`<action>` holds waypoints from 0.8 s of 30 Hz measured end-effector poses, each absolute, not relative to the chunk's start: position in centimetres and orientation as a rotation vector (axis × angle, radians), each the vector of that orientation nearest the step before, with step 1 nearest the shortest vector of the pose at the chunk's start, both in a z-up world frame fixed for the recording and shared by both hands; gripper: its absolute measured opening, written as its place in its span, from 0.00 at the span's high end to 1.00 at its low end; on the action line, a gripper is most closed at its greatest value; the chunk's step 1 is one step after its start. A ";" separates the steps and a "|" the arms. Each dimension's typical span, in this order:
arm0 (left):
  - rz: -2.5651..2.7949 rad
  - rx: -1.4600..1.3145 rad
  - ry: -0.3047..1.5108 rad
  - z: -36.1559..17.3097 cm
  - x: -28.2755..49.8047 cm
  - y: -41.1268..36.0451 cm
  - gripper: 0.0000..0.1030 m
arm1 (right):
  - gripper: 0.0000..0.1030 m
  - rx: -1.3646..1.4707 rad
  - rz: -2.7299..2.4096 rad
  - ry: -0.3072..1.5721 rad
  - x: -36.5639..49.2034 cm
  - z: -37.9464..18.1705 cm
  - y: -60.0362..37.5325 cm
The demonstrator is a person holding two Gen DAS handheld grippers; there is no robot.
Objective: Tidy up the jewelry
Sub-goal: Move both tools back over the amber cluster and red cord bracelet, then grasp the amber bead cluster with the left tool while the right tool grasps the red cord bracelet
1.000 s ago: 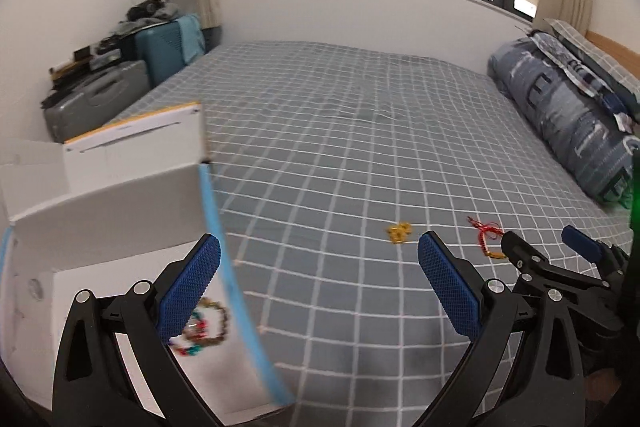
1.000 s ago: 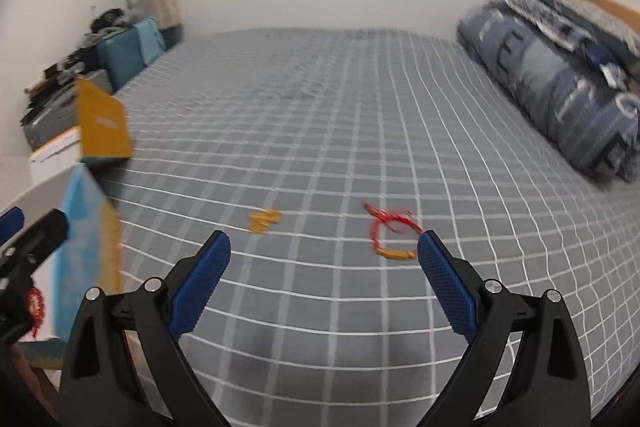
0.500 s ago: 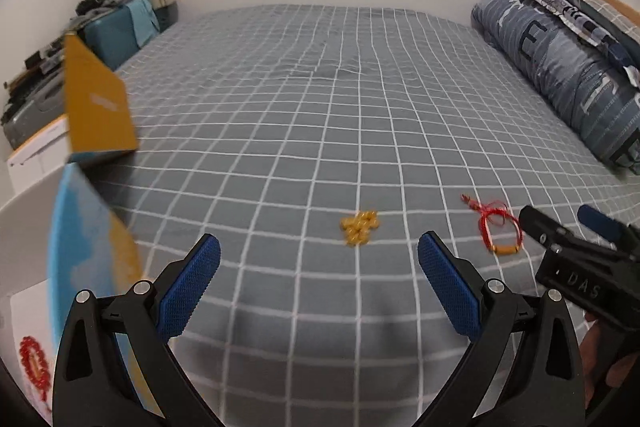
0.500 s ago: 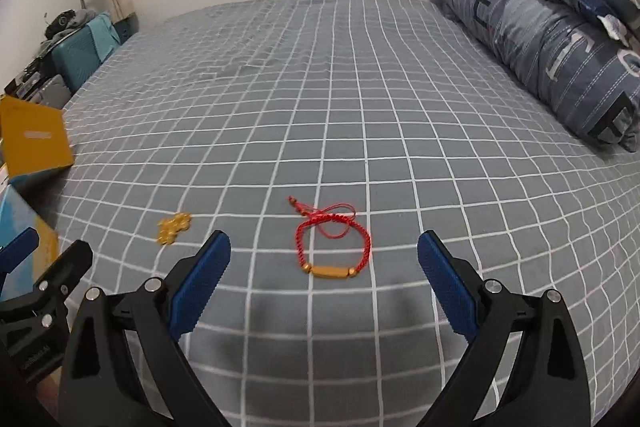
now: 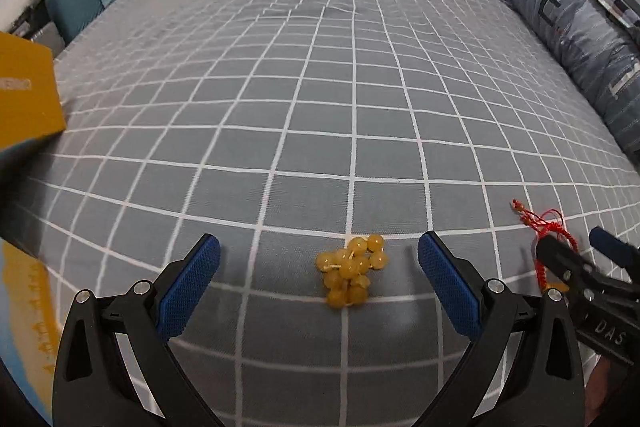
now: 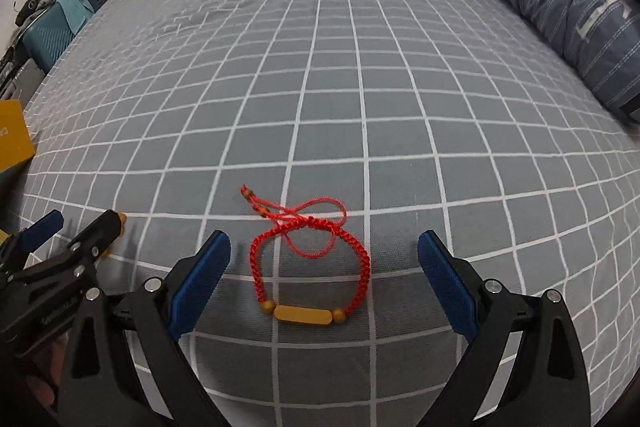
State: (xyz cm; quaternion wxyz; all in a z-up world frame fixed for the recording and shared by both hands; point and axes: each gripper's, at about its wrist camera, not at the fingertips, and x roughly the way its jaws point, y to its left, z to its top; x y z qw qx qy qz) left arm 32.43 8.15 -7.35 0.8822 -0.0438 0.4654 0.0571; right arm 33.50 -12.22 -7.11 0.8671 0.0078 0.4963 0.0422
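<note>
Both grippers are hovering low over a grey bedsheet with a white grid pattern, side by side.

Left gripper: black frame, blue textured pads, jaws standing wide apart and gripping nothing. A bunched bracelet of round translucent yellow beads is lying on the sheet between the two fingers, slightly nearer the right one, touching neither pad.

Right gripper: same build, jaws also spread wide and empty. A braided red cord bracelet with an oblong yellow-wooden bar bead is lying flat on the sheet between its fingers; the bar bead is facing the camera and the loose loops and knotted cord ends are trailing away from it. Neither pad is touching it.

In the left wrist view, the right gripper's tips are showing at the right edge, over part of the red bracelet. In the right wrist view, the left gripper's tips are showing at the lower left.

A yellow cardboard flap is sitting at the left edge of the bed. A rolled blue-grey striped quilt is lying along the right side. A teal suitcase is standing against the far left wall.
</note>
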 end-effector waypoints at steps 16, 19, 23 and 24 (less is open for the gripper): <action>0.119 -0.078 1.019 -8.7 32.7 8.1 0.22 | 0.36 -0.003 0.087 1.105 32.9 -7.8 -12.2; 0.116 -0.086 1.028 -8.4 32.4 8.1 0.35 | 0.44 -0.017 0.099 1.106 32.8 -7.8 -12.0; 0.113 -0.085 1.035 -8.2 32.2 8.2 0.51 | 0.54 -0.021 0.107 1.105 32.8 -7.7 -12.0; 0.108 -0.083 1.033 -8.1 32.1 8.1 0.53 | 0.57 -0.019 0.108 1.105 32.8 -7.7 -12.0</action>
